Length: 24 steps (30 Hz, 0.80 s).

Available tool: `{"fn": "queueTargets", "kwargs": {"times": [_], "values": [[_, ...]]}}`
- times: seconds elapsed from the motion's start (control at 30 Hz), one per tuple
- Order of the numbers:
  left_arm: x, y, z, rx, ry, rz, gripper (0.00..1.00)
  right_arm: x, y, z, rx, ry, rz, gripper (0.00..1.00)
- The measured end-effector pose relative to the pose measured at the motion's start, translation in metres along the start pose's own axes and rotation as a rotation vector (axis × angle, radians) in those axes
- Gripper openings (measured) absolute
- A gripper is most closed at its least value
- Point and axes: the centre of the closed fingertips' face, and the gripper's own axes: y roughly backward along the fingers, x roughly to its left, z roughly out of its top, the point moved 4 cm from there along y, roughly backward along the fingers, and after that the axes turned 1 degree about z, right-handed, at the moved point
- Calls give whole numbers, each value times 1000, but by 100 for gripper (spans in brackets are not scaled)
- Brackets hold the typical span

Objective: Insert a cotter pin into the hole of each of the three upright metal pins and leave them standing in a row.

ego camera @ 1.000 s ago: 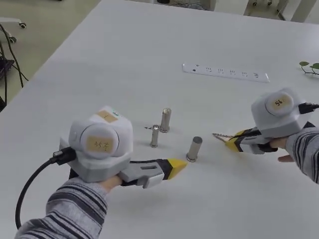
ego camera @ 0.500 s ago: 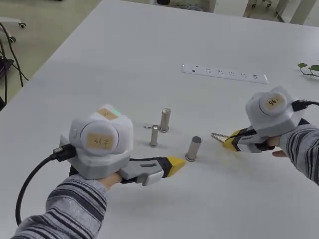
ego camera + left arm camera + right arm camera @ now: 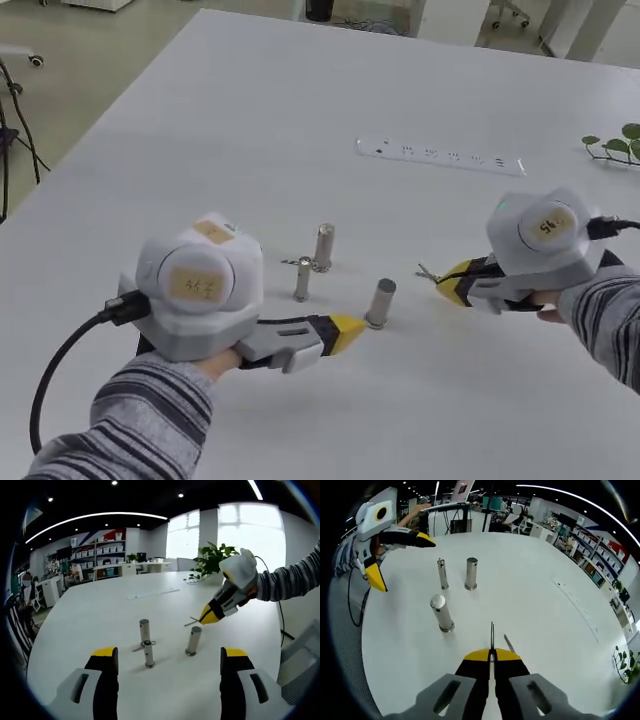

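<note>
On the white worktop [image 3: 200,120] in the head view, three metal pins stand upright: a far pin [image 3: 323,247], a thin pin [image 3: 303,279] just in front of it, and a thick pin [image 3: 380,303] apart to the right. The left tool [image 3: 345,330] sits low beside the thick pin. The right tool [image 3: 450,280] pinches a cotter pin [image 3: 428,272] that points toward that pin without touching it. A power strip [image 3: 440,155] lies beyond.

In the left gripper view, the left tool's jaws gape wide with nothing between them. A second cotter pin [image 3: 142,646] sits at the thin pin's top; I cannot tell whether it passes through a hole.

In the right gripper view, the right tool's jaws are pressed together on the cotter pin, which sticks forward, clear of the thick pin.
</note>
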Motion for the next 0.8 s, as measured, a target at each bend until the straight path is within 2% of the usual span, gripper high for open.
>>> {"fn": "queueTargets", "kwargs": {"times": [0.37, 0.53, 0.67, 0.8], "values": [[-7, -2, 1, -5, 4, -46, 68, 16, 25, 26, -111, 19, 0, 0], [-10, -3, 2, -14, 13, -72, 62, 27, 34, 40, -162, 43, 22, 0], [-9, -2, 1, -9, 21, -73, 59, 37, 37, 47, -187, 59, 42, 0], [-7, -1, 4, -30, 51, -81, 56, 48, 39, 53, -203, 86, 71, 0]]}}
